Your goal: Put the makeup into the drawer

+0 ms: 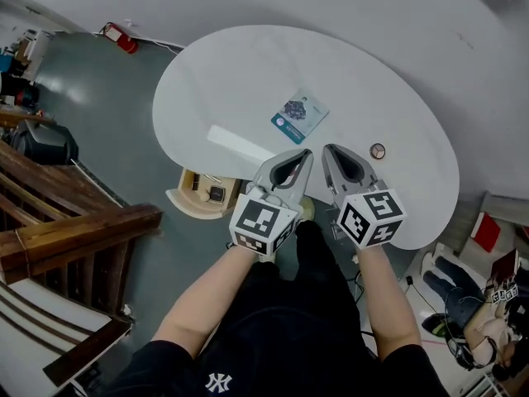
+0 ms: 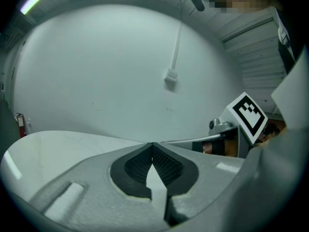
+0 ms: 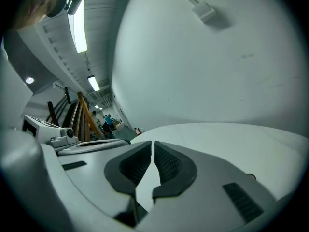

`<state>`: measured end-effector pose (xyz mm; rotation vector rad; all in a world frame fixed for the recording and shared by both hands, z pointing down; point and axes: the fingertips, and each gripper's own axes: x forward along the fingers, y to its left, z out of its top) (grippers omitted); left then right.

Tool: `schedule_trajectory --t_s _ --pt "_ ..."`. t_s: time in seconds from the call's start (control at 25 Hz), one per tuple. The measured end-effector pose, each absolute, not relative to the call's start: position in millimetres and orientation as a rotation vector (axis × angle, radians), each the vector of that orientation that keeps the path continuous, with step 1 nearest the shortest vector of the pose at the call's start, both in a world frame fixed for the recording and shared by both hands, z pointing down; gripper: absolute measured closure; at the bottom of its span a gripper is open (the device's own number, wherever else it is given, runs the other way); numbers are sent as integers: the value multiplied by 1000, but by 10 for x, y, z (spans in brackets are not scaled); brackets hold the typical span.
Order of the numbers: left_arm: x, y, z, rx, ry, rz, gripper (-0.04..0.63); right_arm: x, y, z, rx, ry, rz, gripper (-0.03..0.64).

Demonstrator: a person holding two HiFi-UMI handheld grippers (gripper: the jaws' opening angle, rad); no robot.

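1. Left gripper (image 1: 302, 157): its own view shows the ribbed black pads meeting at the tips, clenched on nothing. It hangs over the near table edge.
2. Right gripper (image 1: 330, 154): pads drawn together with only a thin slit between, nothing held. It sits just beside the left one.
3. Table (image 1: 248, 64): white, smooth, oval top, slight gloss.
4. Teal packet (image 1: 299, 116): flat, rectangular, printed; it looks like the makeup, but the print is too small to confirm. It lies on the tabletop, beyond both grippers and apart from them.
5. Small round item (image 1: 378, 150): brownish disc with a pale rim, on the table right of the right gripper.
6. Drawer (image 1: 183, 203): pale wood with a curved front, pulled open below the table's left edge. A small dark square thing (image 1: 216, 193) lies inside.
7. Only the head view shows the packet and drawer.
8. Left gripper view adds the right gripper's marker cube (image 2: 248, 115) and a wall cable box (image 2: 170, 76).
9. Right gripper view adds a wooden stair rail (image 3: 86, 116) and ceiling strip lights (image 3: 77, 25).
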<state>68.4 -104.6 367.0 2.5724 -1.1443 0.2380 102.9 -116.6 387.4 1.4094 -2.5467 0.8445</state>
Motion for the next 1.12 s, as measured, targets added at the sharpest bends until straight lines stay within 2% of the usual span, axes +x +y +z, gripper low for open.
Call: schedule_trajectory --t_s 0.32,1.12 --pt "823 -1566 4267 2483 -1197 305 586 1212 -1742 4562 1352 -2470 989 592" --pt "1017 -2169 5189 2368 -1160 439 584 1492 -2558 6067 1319 -2134 1350 514"
